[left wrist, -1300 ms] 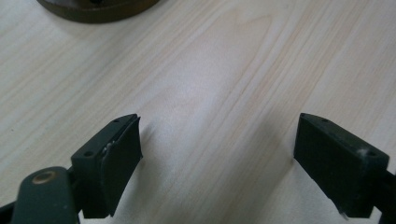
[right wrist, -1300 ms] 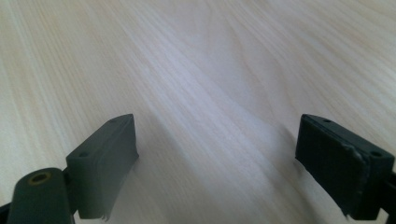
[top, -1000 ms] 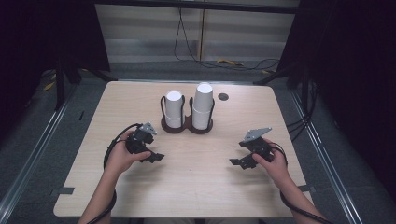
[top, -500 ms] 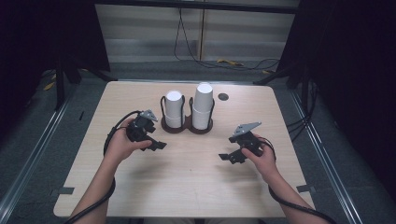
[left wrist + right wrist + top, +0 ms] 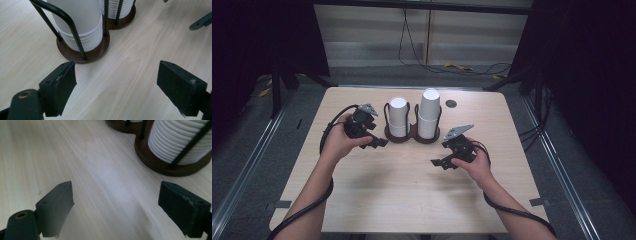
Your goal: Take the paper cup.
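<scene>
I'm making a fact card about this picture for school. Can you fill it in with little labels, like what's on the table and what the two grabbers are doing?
Table: light wood table
Holder: dark brown double cup holder with black wire posts
Left stack: shorter stack of white cups
Right stack: taller stack of white cups
Left gripper: open, holds nothing, close to the shorter stack
Right gripper: open, holds nothing, in front of the taller stack
Small extra: dark round spot on the table behind the cups

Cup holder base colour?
Dark brown, wood-like base; clearest in the left gripper view.
</scene>
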